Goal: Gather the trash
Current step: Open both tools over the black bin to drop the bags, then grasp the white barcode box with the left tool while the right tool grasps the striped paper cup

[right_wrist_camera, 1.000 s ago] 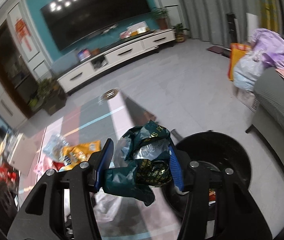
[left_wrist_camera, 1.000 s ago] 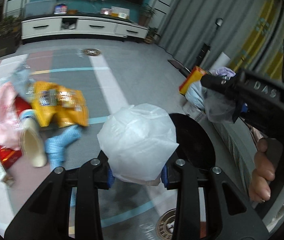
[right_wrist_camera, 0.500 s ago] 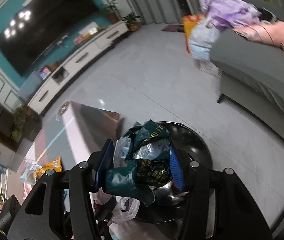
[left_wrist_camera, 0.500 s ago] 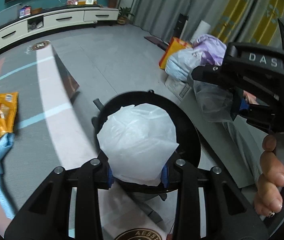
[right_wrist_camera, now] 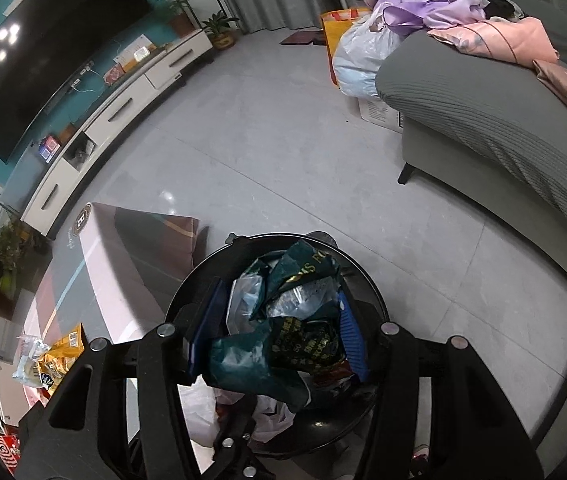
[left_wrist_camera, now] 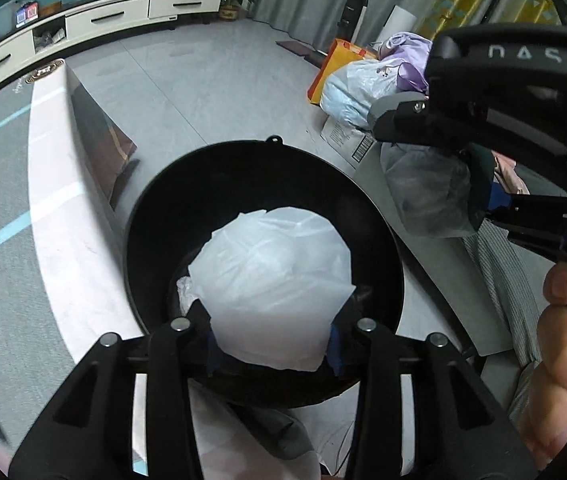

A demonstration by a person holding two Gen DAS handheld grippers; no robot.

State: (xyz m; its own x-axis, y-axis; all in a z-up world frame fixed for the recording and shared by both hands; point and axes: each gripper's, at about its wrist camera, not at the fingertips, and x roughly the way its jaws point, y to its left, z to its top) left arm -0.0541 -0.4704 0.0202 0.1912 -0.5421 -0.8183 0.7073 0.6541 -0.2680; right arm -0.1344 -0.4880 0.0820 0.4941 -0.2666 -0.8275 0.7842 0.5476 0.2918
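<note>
Both grippers hang over the round black trash bin (left_wrist_camera: 379, 240), pointing steeply down into it. The left gripper (left_wrist_camera: 271, 342) has a crumpled white plastic bag (left_wrist_camera: 271, 284) between its blue pads; its jaws have just been opening, standing partly apart, and the bag still sits wedged between them, bulging forward past the fingertips over the bin's dark inside. I cannot tell if the pads still press on it. The right gripper (right_wrist_camera: 279, 336) carries a wad of dark green foil wrapper with clear plastic (right_wrist_camera: 291, 332), which fills the gap between its jaws and spills out below and ahead of them, right above the bin (right_wrist_camera: 363, 280). Those jaws have just been easing open a little too, roughly half apart. Off to the left of the jaws, an orange snack packet (right_wrist_camera: 63, 354) lies on the floor.
</note>
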